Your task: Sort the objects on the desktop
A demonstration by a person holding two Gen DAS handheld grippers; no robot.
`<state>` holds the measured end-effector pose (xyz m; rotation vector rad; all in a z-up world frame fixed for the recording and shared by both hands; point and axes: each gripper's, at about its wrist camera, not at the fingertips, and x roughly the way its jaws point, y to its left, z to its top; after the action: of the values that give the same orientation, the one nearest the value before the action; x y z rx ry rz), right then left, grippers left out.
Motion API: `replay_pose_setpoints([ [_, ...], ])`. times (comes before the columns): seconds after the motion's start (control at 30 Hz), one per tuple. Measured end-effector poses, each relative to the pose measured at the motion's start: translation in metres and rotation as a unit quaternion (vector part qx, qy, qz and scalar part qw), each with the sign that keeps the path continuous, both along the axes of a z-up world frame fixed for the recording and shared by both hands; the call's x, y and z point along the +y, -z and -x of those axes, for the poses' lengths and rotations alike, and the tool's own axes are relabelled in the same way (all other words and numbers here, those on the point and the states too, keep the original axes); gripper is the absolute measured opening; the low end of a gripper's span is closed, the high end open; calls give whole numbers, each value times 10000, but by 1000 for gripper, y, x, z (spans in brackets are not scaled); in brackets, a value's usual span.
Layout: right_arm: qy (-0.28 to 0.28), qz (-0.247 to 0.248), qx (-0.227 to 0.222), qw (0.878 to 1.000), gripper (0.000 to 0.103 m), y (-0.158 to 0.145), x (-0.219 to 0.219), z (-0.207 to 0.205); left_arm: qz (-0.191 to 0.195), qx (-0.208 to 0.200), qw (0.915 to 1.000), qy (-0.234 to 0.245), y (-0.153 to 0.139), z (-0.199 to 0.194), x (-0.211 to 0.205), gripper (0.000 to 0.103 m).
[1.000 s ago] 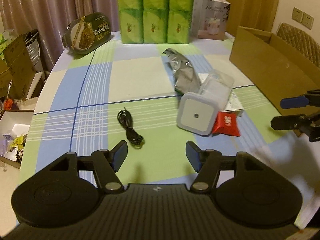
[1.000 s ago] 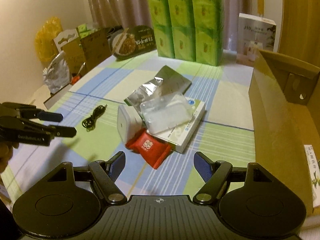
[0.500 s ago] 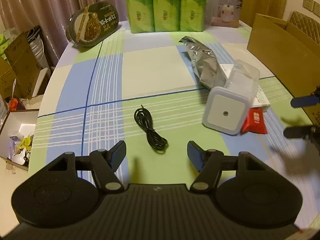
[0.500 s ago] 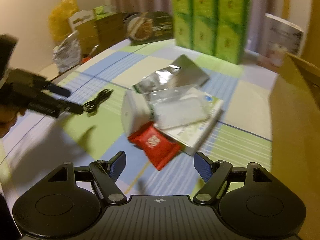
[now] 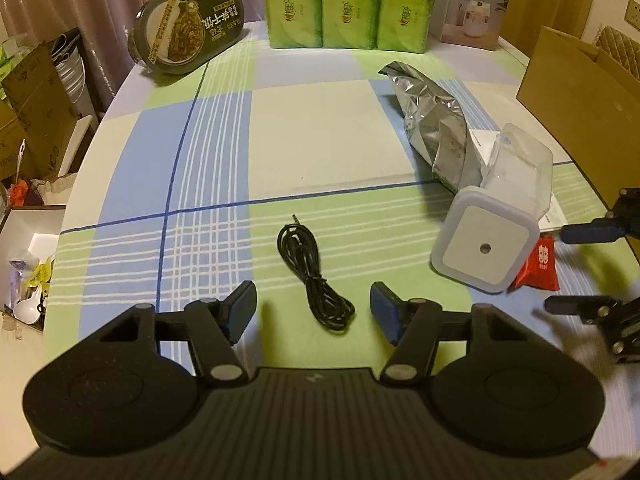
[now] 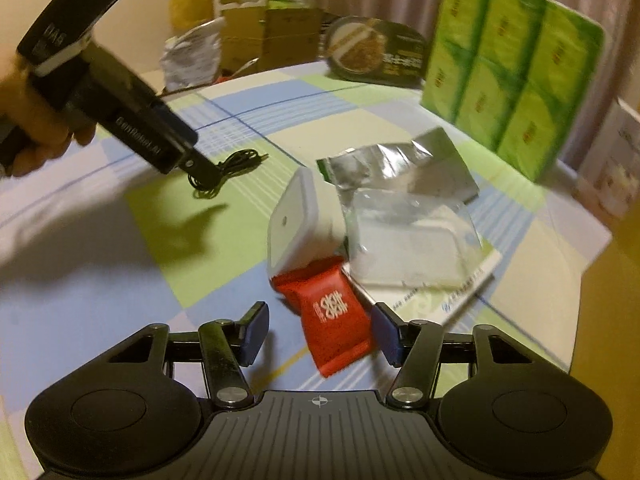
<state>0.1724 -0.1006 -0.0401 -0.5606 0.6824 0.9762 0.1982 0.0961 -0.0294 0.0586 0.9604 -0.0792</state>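
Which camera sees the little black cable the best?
The left wrist view. There the black cable lies whole and sharp on the tablecloth, just ahead of the open left gripper. In the right wrist view it is small, blurry, and partly hidden behind that gripper's finger.

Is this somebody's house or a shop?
Most likely somebody's house, maybe a dining room. There's a round table with a checked tablecloth, curtains behind it, and a multipack of green tissue packs beside an instant noodle tub, with cardboard boxes piled around.
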Motion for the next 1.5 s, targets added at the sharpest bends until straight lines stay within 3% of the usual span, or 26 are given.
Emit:
replay_pose_setpoints([
  [0.17,-178,174,-230,9994,54,9,11,-2,54,114,9999,9,7,-7,-1,58],
  [0.3,-149,281,-284,9991,48,15,12,-1,59,172,9998,-49,11,-13,0,57],
  [0.37,-106,287,-273,9992,40,15,11,-1,52,223,9997,-91,14,-14,-1,55],
  [0.4,-70,291,-252,9992,35,15,10,-1,55,244,9996,-101,15,-15,-1,51],
  [0.57,176,202,6,9996,33,10,6,-4,63,271,9995,-117,18,-18,-4,32],
  [0.63,279,175,148,9994,32,7,2,-2,15,247,9996,-144,17,-17,-4,18],
  [0.7,354,203,257,9988,32,4,-3,3,27,265,9995,-159,17,-14,-5,15],
  [1.03,1253,-189,1162,9851,32,-13,-44,33,179,451,9985,255,12,43,-34,15],
  [1.17,1393,-270,1211,9824,32,-18,-57,52,272,490,9978,351,10,72,-49,15],
  [1.37,1674,-383,1258,9771,32,-17,-73,68,712,347,9960,403,-1,108,-65,15],
  [1.5,1807,-534,1250,9741,32,-17,-78,70,611,264,9969,429,-3,113,-74,18],
])
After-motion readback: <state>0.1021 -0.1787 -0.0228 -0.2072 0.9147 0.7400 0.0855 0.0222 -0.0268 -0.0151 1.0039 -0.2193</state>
